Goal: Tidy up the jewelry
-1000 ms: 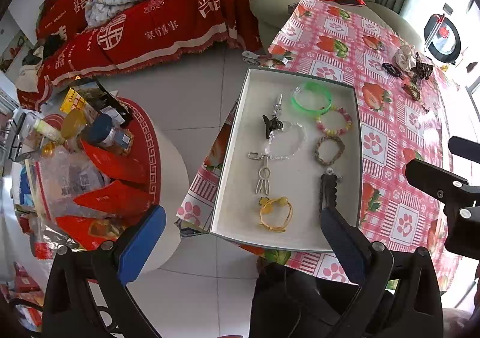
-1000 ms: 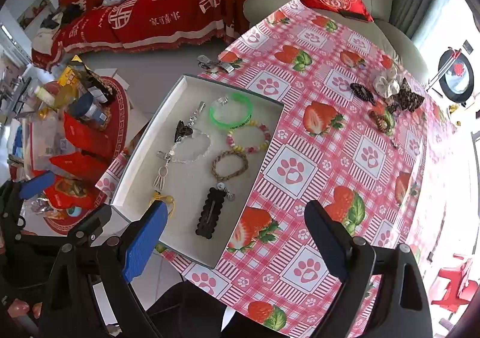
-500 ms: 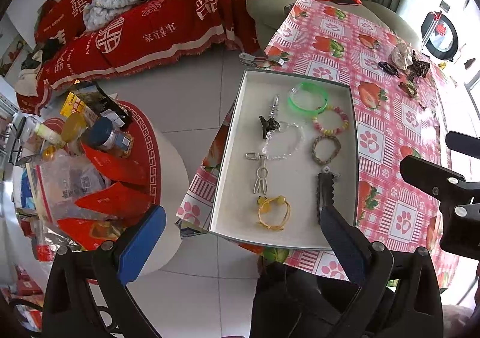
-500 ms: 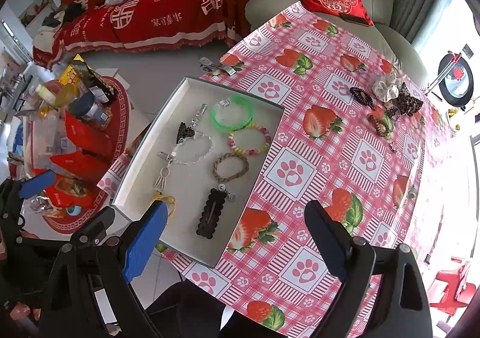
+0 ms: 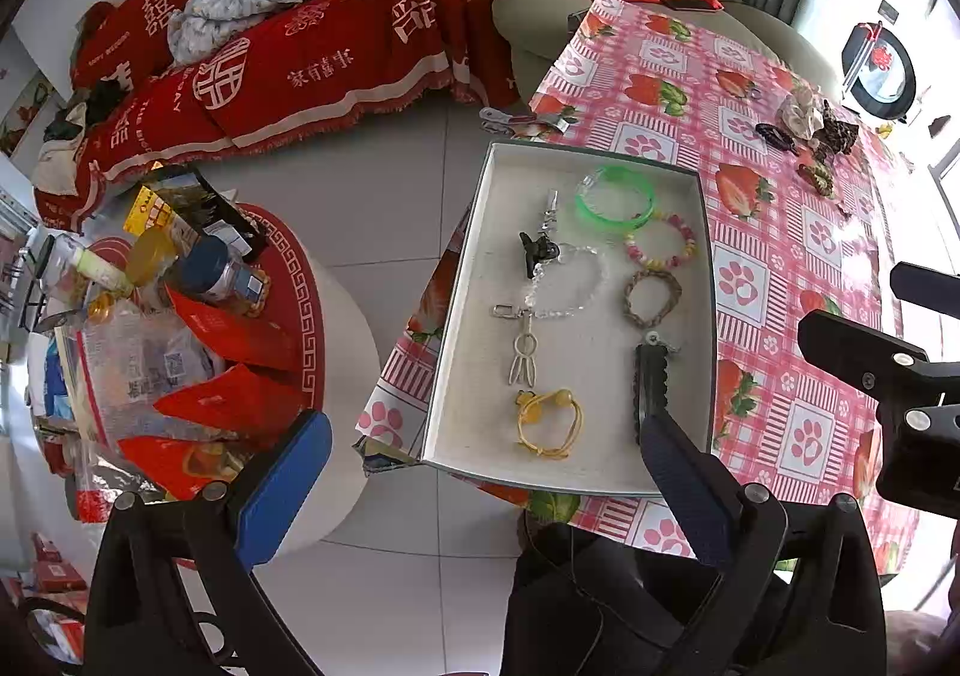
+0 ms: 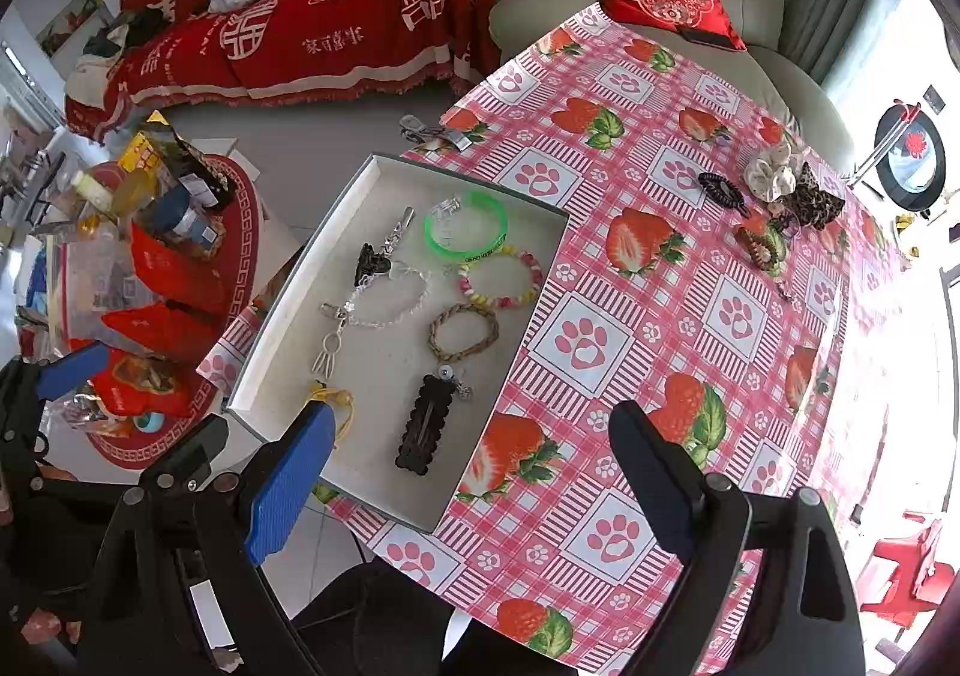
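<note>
Both views have crept slightly forward and up over the tray (image 5: 456,280); its jewelry seems unmoved, though fisheye distortion leaves that uncertain.

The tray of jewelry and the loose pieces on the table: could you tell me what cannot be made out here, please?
- Yellow hair tie: right wrist view, partly covered by the right claw's blue finger.
- Black hair clip: left wrist view, lower end hidden behind the left claw's finger.
- Loose pile of hair accessories at the table's far side: both views, too small to count.
- Green bangle's printed lettering: too small to read.
</note>
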The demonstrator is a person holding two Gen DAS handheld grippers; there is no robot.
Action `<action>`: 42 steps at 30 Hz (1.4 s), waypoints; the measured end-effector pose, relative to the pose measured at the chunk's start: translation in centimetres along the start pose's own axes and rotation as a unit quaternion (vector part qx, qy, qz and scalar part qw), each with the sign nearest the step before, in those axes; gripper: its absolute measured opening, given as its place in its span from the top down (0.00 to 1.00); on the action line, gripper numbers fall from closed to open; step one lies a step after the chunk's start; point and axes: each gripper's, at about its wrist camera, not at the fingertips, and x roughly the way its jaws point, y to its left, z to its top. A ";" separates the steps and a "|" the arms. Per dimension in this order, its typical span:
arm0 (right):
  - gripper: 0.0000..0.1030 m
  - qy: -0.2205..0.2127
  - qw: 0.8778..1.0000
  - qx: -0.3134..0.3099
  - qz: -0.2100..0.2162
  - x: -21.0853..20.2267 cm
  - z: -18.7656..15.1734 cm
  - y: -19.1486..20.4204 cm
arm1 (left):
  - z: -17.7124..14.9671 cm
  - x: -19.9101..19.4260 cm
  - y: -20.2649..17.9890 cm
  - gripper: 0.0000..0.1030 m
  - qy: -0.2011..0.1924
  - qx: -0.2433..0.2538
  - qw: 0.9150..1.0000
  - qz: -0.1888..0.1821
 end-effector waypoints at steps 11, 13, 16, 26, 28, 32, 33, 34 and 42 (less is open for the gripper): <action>0.09 0.000 1.000 0.000 0.000 0.0 0.0 0.0 | 0.0 -0.3 0.1 0.00 -0.003 0.003 1.000 0.000; 0.09 0.000 1.000 -0.001 -0.001 -0.1 0.0 0.0 | 0.0 -0.3 0.1 0.00 -0.003 0.002 1.000 0.001; 0.09 0.000 1.000 0.000 0.000 0.0 -0.1 0.0 | 0.0 -0.3 0.2 0.00 -0.003 0.002 1.000 0.000; 0.09 0.000 1.000 0.000 0.000 0.0 -0.1 0.1 | -0.1 -0.3 0.2 0.00 -0.003 0.001 1.000 0.003; 0.09 0.000 1.000 -0.001 0.000 0.0 -0.1 0.1 | -0.1 -0.3 0.2 0.00 -0.003 0.001 1.000 0.003; 0.09 0.000 1.000 -0.001 0.000 0.0 -0.1 0.1 | -0.1 -0.3 0.2 0.00 -0.003 0.001 1.000 0.002; 0.09 0.000 1.000 -0.001 0.000 -0.1 -0.1 0.1 | -0.1 -0.3 0.2 0.00 -0.003 0.002 1.000 0.003; 0.09 0.000 1.000 0.000 0.000 0.0 -0.1 0.1 | -0.1 -0.3 0.2 0.00 -0.003 0.002 1.000 0.003; 0.09 0.000 1.000 0.000 0.000 -0.1 -0.1 0.1 | -0.1 -0.3 0.1 0.00 -0.003 0.002 1.000 0.003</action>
